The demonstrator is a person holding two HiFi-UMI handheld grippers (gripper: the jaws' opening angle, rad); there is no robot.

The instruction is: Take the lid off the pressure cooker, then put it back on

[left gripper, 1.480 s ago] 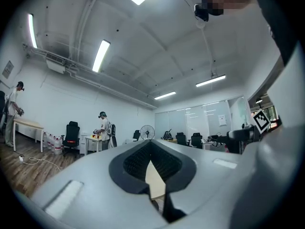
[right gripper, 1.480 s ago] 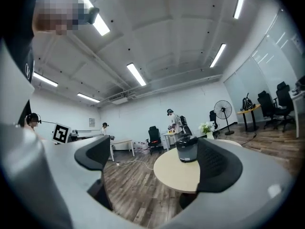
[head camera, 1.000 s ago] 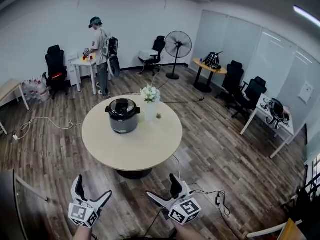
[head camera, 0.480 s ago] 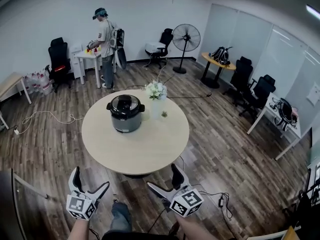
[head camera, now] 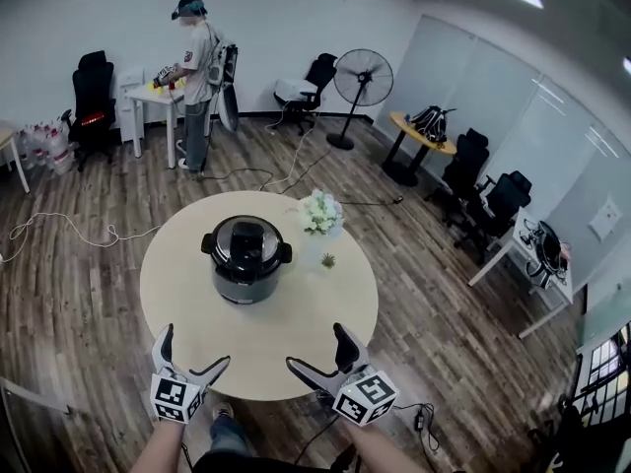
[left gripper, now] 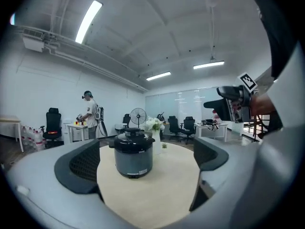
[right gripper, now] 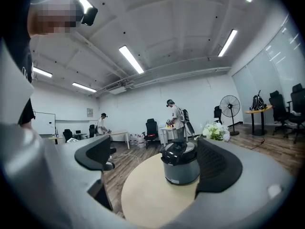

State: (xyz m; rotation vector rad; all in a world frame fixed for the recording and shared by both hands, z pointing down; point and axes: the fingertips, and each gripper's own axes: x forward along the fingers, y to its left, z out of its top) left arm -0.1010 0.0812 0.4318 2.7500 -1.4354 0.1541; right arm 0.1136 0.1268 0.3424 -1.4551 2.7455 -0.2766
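Observation:
A grey pressure cooker [head camera: 245,264] with its black lid [head camera: 245,243] on stands near the middle of a round beige table [head camera: 187,304]. It shows between the jaws in the left gripper view as the cooker [left gripper: 134,156] and in the right gripper view as the cooker [right gripper: 180,168]. My left gripper [head camera: 189,355] is open at the table's near edge, well short of the cooker. My right gripper [head camera: 317,349] is open too, just over the near edge. Nothing is held in either one.
A white vase of flowers [head camera: 322,215] and a tiny plant [head camera: 327,261] stand right of the cooker. A person [head camera: 195,77] works at a white desk behind. A fan [head camera: 362,79], office chairs [head camera: 480,200] and floor cables [head camera: 59,233] surround the table.
I have come closer to the table: the cooker is nearer and larger, and both grippers now reach the table's near edge. Both stay open.

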